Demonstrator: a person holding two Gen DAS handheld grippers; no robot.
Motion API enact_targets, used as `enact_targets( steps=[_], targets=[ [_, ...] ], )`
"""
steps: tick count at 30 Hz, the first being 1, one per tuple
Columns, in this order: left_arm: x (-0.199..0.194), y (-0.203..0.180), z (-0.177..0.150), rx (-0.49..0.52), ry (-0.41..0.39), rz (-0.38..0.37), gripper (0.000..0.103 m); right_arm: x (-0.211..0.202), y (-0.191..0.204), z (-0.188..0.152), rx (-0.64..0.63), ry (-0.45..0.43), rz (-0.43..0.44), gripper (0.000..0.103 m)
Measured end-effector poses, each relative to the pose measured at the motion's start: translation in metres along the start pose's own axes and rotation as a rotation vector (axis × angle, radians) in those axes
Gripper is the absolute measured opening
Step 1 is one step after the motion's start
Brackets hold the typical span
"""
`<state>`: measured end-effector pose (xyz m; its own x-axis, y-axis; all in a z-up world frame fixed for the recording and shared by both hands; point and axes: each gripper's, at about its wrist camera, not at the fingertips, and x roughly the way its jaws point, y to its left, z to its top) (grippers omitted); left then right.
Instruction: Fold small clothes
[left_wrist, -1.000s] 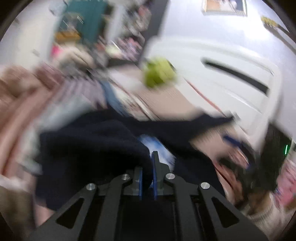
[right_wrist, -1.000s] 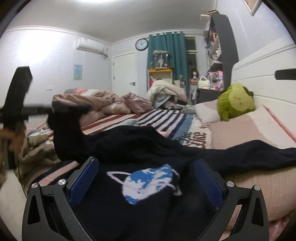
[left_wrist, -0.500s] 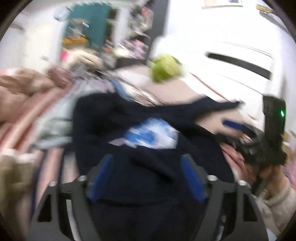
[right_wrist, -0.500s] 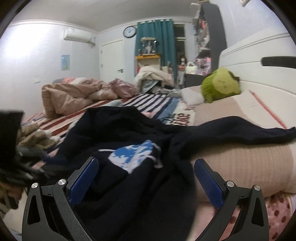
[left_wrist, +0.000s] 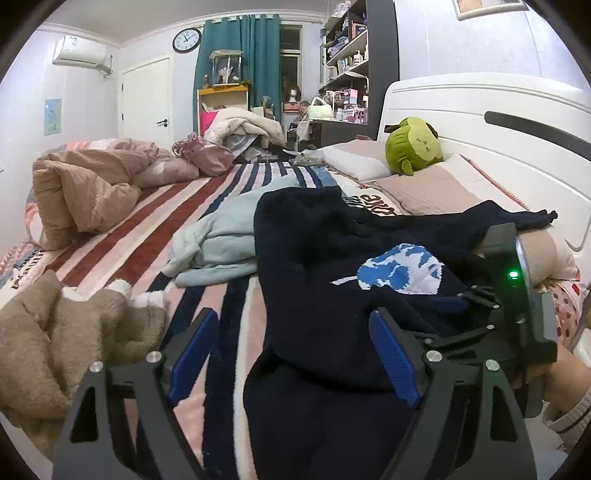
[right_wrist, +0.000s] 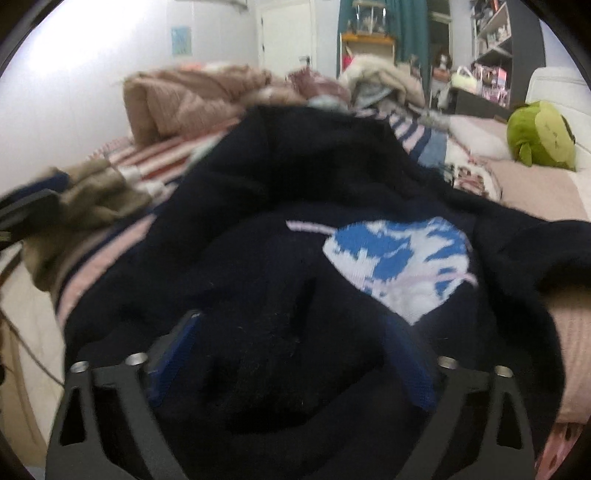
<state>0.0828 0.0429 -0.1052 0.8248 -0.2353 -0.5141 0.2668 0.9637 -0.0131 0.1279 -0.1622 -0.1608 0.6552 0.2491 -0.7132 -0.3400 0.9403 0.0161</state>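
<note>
Spread wide, left gripper (left_wrist: 291, 354) fingers, bottom centre of the left wrist view, gripping nothing, low over striped bedding (left_wrist: 155, 236). Centre to right of frame: navy sweater (left_wrist: 317, 280) with blue-and-white planet patch, lying rumpled, one sleeve draped over a pink pillow (left_wrist: 436, 188). Far right: right gripper (right_wrist: 291, 365), fingers parted, sunk into sweater folds, not clamped. Lower left: tan garment (left_wrist: 55, 343). Mid-frame: pale blue garment (left_wrist: 218, 240).

Sweater (left_wrist: 317, 295) on bed (left_wrist: 155, 229); hoodie (left_wrist: 218, 240) left, pillow (left_wrist: 436, 188) behind.
</note>
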Motion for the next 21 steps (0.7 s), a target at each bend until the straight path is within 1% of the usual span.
enact_targets(
  steps=[1, 2, 3, 5, 6, 8, 11, 15, 18, 21],
  targets=[
    [-0.002, 0.0, -0.001, -0.002, 0.0, 0.0, 0.082, 0.005, -0.001, 0.001, 0.007, 0.021, -0.006, 0.064],
    [-0.001, -0.001, -0.001, -0.006, 0.002, -0.003, 0.082, 0.007, -0.003, 0.001, 0.011, 0.035, -0.009, 0.047],
    [-0.001, -0.001, -0.001, -0.008, 0.003, -0.005, 0.082, 0.008, -0.005, -0.001, 0.019, 0.048, -0.01, 0.039],
    [-0.001, -0.003, 0.0, -0.009, 0.007, -0.009, 0.082, 0.006, -0.01, -0.001, 0.042, 0.055, 0.005, 0.011],
    [-0.001, -0.005, 0.002, -0.006, 0.012, -0.01, 0.082, 0.002, -0.014, -0.002, 0.061, 0.045, 0.017, 0.007],
    [-0.005, -0.007, 0.006, -0.003, 0.007, -0.006, 0.082, -0.012, -0.02, -0.003, 0.078, 0.016, 0.01, 0.004],
    [-0.012, -0.007, 0.011, -0.007, -0.012, -0.013, 0.082, -0.043, -0.03, -0.005, 0.099, -0.047, -0.022, 0.004],
    [-0.019, -0.005, 0.017, -0.024, -0.017, 0.005, 0.082, -0.086, -0.046, -0.02, 0.182, -0.116, -0.034, 0.004],
    [-0.027, -0.005, 0.018, -0.021, -0.034, 0.004, 0.082, -0.098, -0.052, -0.042, 0.224, -0.101, -0.045, 0.004],
    [-0.033, -0.007, 0.016, -0.023, -0.031, 0.007, 0.082, -0.097, -0.058, -0.069, 0.304, -0.063, -0.016, 0.004]
  ],
)
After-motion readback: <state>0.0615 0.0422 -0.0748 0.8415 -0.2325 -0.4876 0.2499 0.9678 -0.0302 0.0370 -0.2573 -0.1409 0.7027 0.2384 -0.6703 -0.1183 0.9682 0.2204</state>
